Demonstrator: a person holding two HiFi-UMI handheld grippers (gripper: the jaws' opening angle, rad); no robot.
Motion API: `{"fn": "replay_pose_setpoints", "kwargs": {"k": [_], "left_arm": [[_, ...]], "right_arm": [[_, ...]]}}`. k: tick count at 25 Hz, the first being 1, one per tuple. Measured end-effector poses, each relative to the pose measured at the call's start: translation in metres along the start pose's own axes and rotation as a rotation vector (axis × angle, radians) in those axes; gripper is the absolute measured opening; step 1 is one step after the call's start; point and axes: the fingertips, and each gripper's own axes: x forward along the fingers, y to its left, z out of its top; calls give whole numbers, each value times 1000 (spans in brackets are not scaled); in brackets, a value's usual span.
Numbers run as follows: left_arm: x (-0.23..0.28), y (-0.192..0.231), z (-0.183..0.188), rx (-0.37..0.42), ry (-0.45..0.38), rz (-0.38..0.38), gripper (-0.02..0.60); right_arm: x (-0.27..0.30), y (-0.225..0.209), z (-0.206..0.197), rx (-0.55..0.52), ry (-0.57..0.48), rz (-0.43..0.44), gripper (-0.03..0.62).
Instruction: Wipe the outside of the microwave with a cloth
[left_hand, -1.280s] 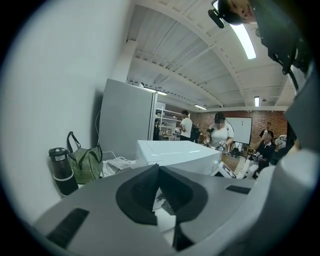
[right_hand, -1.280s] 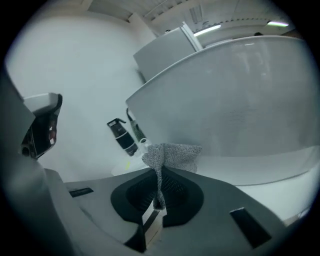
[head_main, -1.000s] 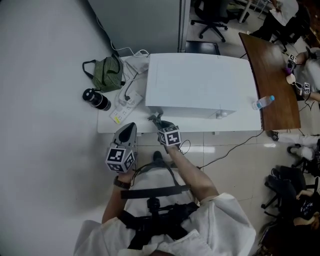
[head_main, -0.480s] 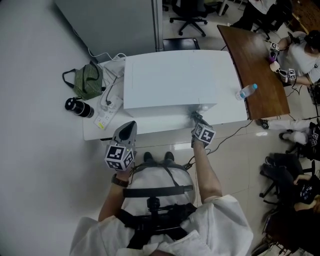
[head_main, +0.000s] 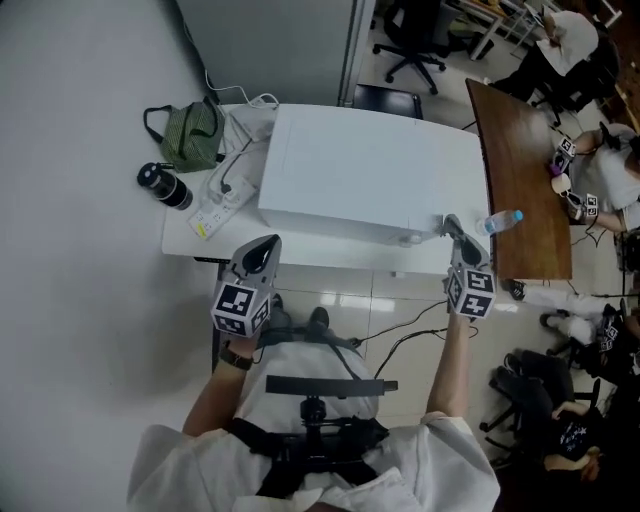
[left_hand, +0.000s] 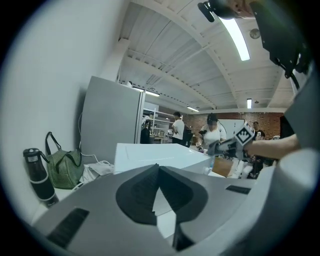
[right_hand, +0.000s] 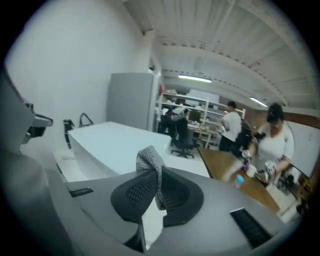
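Microwave (head_main: 375, 170) top bare, open from above. Left flank crowded: power strip (head_main: 222, 203), cables (head_main: 243, 160), black bottle (head_main: 165, 186), green bag (head_main: 192, 137). Right flank: wooden table (head_main: 520, 150) close, water bottle (head_main: 498, 221) near. Front strip of white table (head_main: 300, 256) free.

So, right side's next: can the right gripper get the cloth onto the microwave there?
Probably yes: the right gripper, shut on the cloth, sits by the microwave's front-right corner, nothing between.
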Motion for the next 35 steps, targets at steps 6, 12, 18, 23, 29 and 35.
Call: {"fn": "replay_pose_setpoints", "kwargs": {"k": [6,12,18,23,29,35], "left_arm": [[-25,100,13,-42,-88,66,8],[-50,227,15,-75,-152,110,8],[-79,339,13,-105,-176,179,8],[-92,384,14,-117,-176,183,8],[-96,413,-5,-161,-154,197,8],[-88,432,-30,-209,-111,213,8]], "right_arm": [[45,190,183,-298,-4,389,20],[154,403,221,-512,111,569,20],[237,560,225,-713,255,623,20],[322,616,188,-964,494,582,20],[394,631,114,-1257,851,527,20],[424,615,57,-1474,1065,480,20]]}}
